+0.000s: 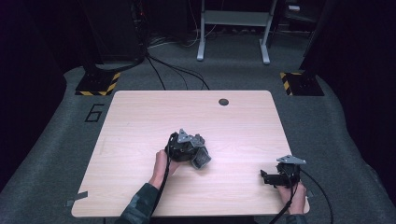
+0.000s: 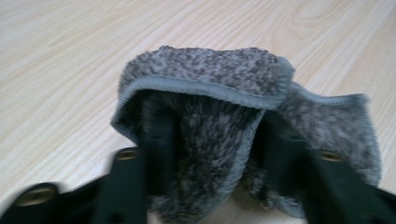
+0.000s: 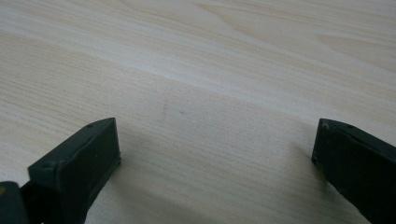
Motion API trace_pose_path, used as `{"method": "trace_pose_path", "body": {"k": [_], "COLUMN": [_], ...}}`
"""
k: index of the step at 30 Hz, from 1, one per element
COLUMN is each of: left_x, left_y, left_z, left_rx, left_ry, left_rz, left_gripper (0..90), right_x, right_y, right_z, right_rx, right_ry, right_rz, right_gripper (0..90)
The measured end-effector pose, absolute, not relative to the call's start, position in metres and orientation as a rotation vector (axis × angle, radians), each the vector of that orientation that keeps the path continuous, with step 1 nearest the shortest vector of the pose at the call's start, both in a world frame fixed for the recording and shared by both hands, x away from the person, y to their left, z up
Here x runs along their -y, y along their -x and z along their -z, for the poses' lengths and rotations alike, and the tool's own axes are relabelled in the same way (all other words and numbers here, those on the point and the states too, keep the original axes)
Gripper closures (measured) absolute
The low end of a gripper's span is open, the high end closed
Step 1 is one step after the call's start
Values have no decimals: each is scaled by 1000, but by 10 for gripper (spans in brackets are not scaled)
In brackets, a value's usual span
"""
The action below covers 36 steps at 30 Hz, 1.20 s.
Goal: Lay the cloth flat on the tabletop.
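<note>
Grey fuzzy cloth [image 2: 205, 116] — seemingly pinched between left gripper [image 1: 198, 156] jaws — right gripper [image 3: 215, 154] spread wide.

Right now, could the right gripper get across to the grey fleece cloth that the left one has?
Probably yes. The right gripper sits with jaws open near the table's front right corner, and bare wood lies between it and the grey fleece cloth. The left gripper, clamped on the cloth, crowds one side.

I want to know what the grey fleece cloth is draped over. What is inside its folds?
In the left gripper view the grey fleece cloth hangs over the left gripper; both black fingers reach up inside the folds. Their tips are covered, as is anything deeper inside.
</note>
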State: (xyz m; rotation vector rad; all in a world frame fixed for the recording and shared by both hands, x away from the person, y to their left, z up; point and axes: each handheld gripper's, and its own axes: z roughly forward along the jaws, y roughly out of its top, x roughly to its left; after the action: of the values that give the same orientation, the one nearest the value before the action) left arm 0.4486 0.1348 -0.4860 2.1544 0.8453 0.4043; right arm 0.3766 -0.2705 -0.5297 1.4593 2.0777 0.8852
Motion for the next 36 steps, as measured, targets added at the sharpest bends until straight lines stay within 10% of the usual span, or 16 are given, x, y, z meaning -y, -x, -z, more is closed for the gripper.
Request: {"method": "trace_pose_path", "body": {"k": [4,12,36], "left_x": [-142,-166,-159], "left_y": [-443,-427,-416], "left_z": [483,483,448], "left_rx": [-844,-855,-729], "left_ry": [-2141,-2143,-2137], "left_rz": [-401,-407,-544], "left_gripper": [294,213,440], "right_x": [270,267,100], "right_y": [-377,-375,-394], "right_z": [529,525,474], "right_rx": [-2082,-2078,-2393], "right_ry": [-1460,-1448,-1124], "right_rz": [-880,-929,-1282], "right_gripper": [6,36,250]}}
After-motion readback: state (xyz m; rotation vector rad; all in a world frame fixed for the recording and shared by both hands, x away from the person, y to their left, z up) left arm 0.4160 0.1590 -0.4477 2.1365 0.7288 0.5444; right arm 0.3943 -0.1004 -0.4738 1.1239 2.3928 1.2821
